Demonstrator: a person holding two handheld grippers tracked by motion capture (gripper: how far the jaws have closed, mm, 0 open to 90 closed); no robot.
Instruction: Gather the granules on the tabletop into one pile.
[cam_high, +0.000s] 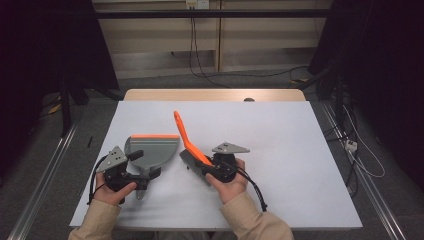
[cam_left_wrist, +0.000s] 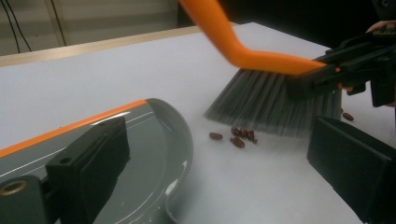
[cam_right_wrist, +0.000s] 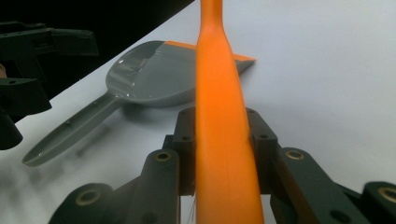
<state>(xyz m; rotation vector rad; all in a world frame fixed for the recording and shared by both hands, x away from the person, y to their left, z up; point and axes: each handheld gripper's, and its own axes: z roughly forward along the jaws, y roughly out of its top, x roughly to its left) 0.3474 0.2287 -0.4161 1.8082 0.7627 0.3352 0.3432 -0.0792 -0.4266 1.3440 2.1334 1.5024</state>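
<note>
From the high view, the right gripper (cam_high: 212, 167) is clamped on the orange brush (cam_high: 187, 137) near the table's (cam_high: 280, 130) front edge, handle slanting up and away toward the far-left corner. The grey dustpan (cam_high: 152, 149) lies just left of it, orange lip facing the far edge, its handle running back to the left gripper (cam_high: 131, 170).

The left gripper view adds the small stuff: little brown pellets (cam_left_wrist: 236, 136) on the table under the brush bristles (cam_left_wrist: 266, 105), between brush and dustpan (cam_left_wrist: 159, 154). Its jaws stand wide apart, nothing between them.

In the right gripper view the brush handle (cam_right_wrist: 219, 121) runs straight up between the pinching jaws, with the dustpan (cam_right_wrist: 154, 77) off to the left.
</note>
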